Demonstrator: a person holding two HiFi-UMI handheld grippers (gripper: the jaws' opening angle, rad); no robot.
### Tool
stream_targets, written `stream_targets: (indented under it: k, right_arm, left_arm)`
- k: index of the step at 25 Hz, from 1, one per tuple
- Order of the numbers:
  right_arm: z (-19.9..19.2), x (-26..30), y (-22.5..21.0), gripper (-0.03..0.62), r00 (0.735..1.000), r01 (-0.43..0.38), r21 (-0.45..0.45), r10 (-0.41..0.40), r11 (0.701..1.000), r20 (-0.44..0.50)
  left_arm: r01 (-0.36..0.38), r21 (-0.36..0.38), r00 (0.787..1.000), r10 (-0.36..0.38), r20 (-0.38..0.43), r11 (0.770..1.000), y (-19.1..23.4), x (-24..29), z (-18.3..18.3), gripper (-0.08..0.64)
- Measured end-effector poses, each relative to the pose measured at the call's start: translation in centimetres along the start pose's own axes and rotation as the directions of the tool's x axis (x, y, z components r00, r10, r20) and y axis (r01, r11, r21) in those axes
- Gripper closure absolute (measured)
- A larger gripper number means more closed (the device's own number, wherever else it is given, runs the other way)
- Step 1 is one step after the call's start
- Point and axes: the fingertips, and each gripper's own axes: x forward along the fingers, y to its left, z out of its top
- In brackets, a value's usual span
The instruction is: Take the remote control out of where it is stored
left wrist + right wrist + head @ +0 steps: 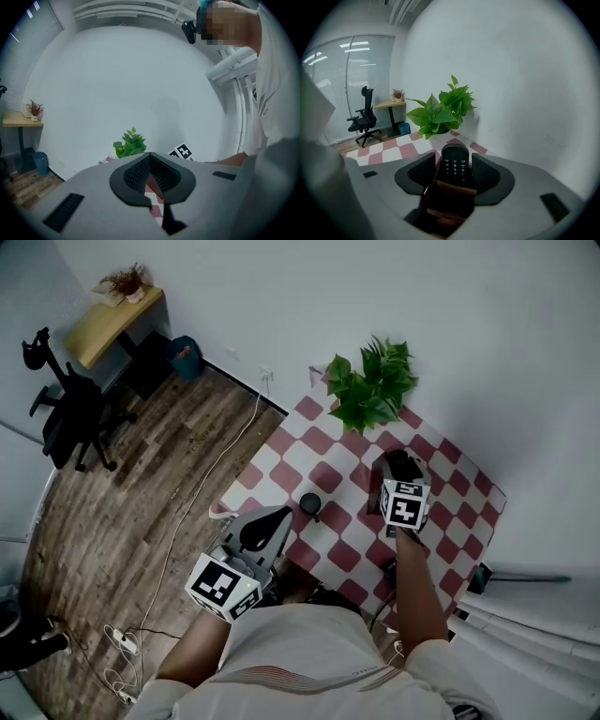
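Observation:
A black remote control (455,164) stands upright in a brown wooden holder (451,188) on the red-and-white checked table (323,474). My right gripper (453,161) is open, one jaw on each side of the remote's upper half, with a narrow gap at each pad. From the head view the right gripper (401,479) reaches over the dark holder (397,463) at the table's far side, near the wall. My left gripper (277,518) hovers over the table's left edge, empty, its tips (150,156) meeting.
A leafy green plant (371,386) stands at the table's far corner, just beyond the holder. A small dark cup (309,504) sits mid-table between the two grippers. To the left are wood floor with cables (122,643) and an office chair (73,409).

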Motion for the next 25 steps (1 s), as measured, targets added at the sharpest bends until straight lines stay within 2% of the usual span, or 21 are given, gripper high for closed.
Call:
stream_targets:
  k: [7, 9, 12, 18, 25]
  right_arm:
    - [0.0, 1.2, -0.2, 0.368, 0.999, 0.039, 0.042, -0.039, 0.998, 0.006]
    - [0.0, 1.1, -0.4, 0.390, 0.999, 0.052, 0.042, -0.052, 0.998, 0.010]
    - [0.7, -0.1, -0.7, 0.391, 0.997, 0.059, 0.046, -0.062, 0.997, 0.054]
    - [4.1, -4.9, -1.0, 0.393, 0.978, 0.043, 0.068, -0.056, 0.997, 0.203]
    - [4.8, -13.1, 0.0, 0.393, 0.963, 0.008, 0.032, -0.017, 0.999, 0.268]
  left_arm:
    - [-0.029, -0.018, 1.000, 0.028, -0.006, 0.999, 1.1, -0.8, -0.5, 0.554]
    - [-0.027, -0.019, 1.000, 0.027, -0.003, 0.999, 1.1, -0.9, -0.5, 0.552]
    - [-0.019, -0.015, 1.000, 0.019, -0.001, 1.000, 1.1, -1.1, -0.3, 0.554]
    - [-0.004, -0.008, 1.000, 0.004, 0.010, 1.000, 0.7, -1.8, -0.1, 0.554]
    - [0.058, 0.002, 0.998, -0.058, 0.022, 0.998, -0.9, -2.3, -0.1, 0.552]
